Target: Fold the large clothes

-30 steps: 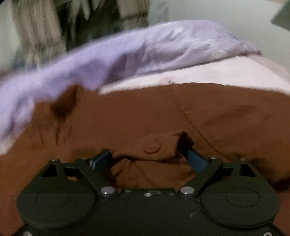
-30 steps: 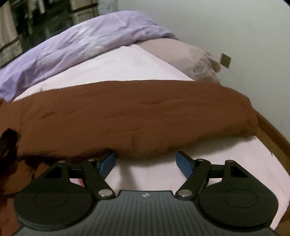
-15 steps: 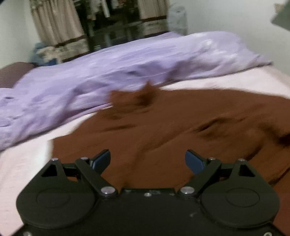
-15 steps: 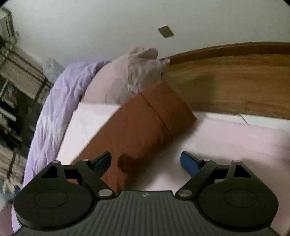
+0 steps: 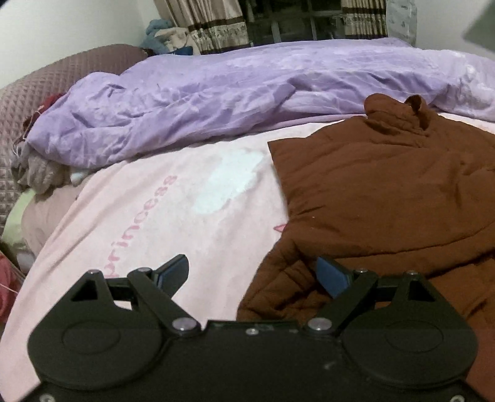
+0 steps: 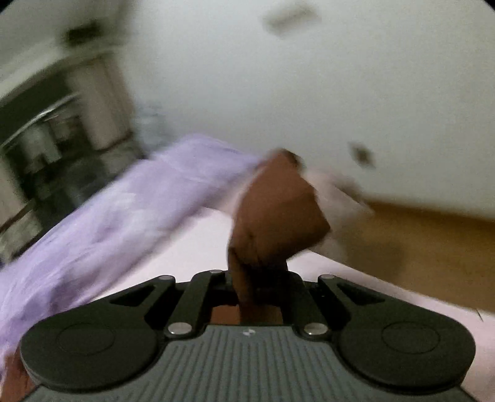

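The right gripper (image 6: 258, 290) was clamped on one end of the brown garment (image 5: 386, 198) spread across the bed (image 5: 154, 222), while the left gripper (image 5: 253, 275) hung open at its near-left edge.

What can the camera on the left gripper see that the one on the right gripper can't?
Only the left wrist view shows the pink sheet's "Princess" lettering, the quilted maroon couch, the curtains and the left gripper, open over the garment's edge.

Only the right wrist view, which is blurred, shows the wooden headboard and the right gripper, shut on a bunch of the brown garment.

Both show the brown garment, the purple duvet and the pink sheet.
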`<state>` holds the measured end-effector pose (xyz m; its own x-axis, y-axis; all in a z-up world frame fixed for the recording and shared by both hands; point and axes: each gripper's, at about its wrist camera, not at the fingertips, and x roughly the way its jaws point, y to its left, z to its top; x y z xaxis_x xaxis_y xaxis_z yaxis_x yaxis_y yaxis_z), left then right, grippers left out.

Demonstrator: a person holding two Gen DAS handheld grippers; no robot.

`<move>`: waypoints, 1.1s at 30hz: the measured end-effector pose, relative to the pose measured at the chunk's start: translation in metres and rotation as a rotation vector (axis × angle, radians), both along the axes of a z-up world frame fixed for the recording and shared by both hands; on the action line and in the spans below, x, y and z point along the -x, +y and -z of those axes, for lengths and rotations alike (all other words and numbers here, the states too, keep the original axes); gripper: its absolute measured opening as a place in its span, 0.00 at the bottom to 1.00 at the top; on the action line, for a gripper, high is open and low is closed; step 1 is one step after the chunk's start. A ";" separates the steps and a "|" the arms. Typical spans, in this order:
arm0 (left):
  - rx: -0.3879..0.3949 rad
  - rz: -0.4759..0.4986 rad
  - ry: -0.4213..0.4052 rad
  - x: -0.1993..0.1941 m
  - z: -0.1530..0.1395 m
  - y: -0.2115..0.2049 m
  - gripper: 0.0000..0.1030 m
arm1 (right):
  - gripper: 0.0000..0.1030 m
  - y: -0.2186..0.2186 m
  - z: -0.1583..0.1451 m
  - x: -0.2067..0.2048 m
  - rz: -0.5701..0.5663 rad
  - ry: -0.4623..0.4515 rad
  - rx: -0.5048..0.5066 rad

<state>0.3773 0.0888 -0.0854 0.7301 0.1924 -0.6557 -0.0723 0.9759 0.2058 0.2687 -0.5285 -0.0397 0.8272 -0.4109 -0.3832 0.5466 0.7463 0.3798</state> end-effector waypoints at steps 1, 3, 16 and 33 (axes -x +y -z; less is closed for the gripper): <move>-0.007 -0.003 0.001 0.004 -0.001 0.000 0.89 | 0.07 0.025 -0.011 -0.006 -0.050 -0.007 0.037; -0.015 -0.001 -0.006 -0.002 0.000 -0.005 0.89 | 0.07 0.089 -0.029 -0.020 -0.187 -0.027 0.079; 0.035 0.030 -0.034 -0.016 0.009 -0.006 0.89 | 0.07 0.406 -0.008 -0.069 -0.657 0.014 0.137; 0.129 0.018 0.003 -0.027 0.037 0.010 0.91 | 0.21 0.461 0.061 -0.118 -0.685 0.103 -0.096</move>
